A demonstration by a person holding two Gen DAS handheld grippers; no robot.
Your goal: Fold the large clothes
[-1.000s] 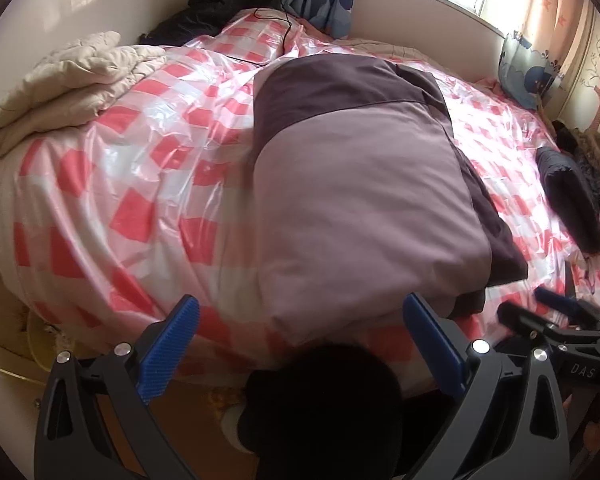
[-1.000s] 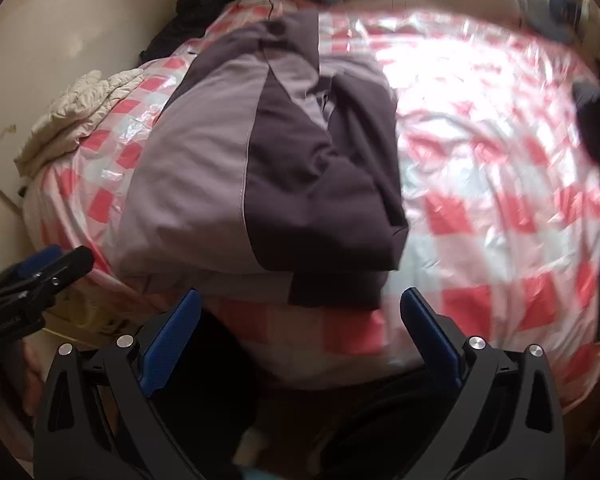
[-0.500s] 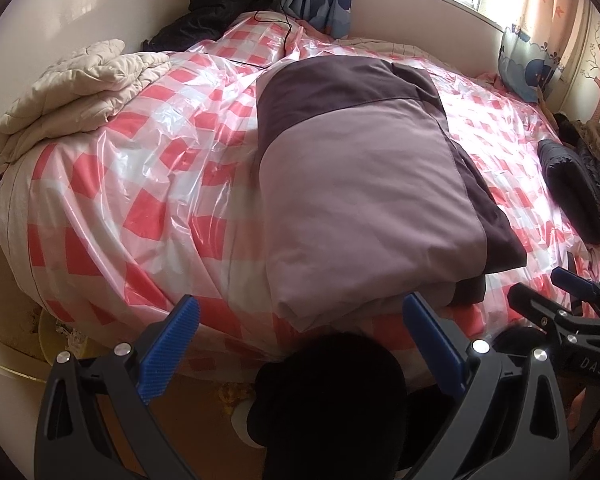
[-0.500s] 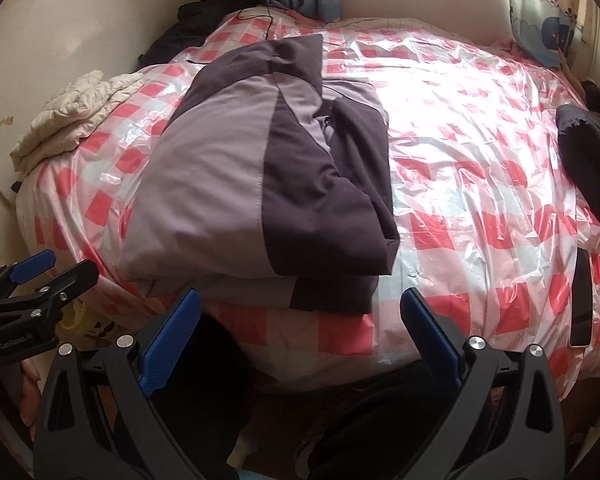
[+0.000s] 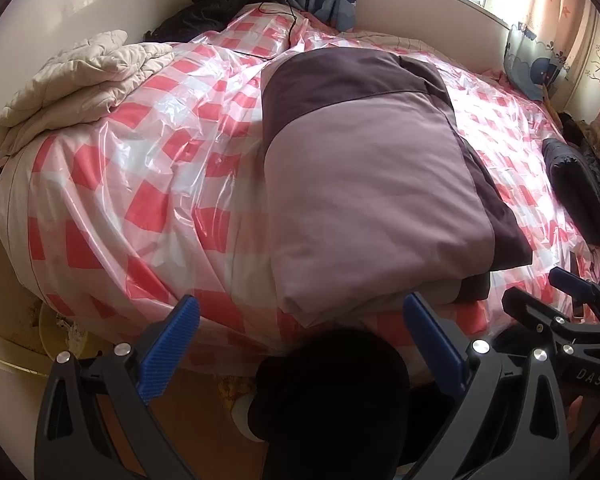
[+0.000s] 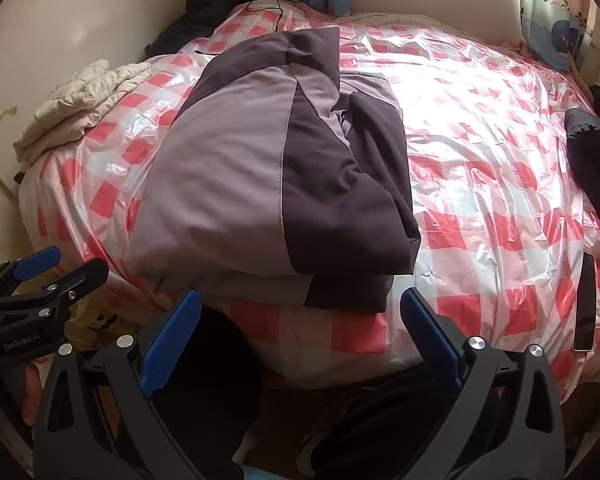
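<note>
A folded lilac and dark purple jacket (image 5: 372, 184) (image 6: 268, 168) lies on the bed near its front edge, sleeves tucked over its right side. My left gripper (image 5: 300, 320) hangs open just in front of the bed edge, below the jacket's near hem, holding nothing. My right gripper (image 6: 300, 316) is likewise open and empty, in front of the jacket's folded hem. Each gripper shows in the other's view: the right gripper (image 5: 556, 300) at the right, the left gripper (image 6: 48, 272) at the left.
The bed (image 5: 132, 184) wears a red-and-white checked plastic cover. A cream quilt (image 5: 76, 80) is piled at its left edge, dark clothes (image 5: 580, 196) at its right, a phone (image 6: 585, 304) near the front right. Black clothing (image 5: 228, 4) and a cable lie at the head. Dark shoes (image 5: 332, 392) show below.
Both grippers have drawn back and up from the jacket, so more of the bed shows. The jacket lies still in its folded shape.
</note>
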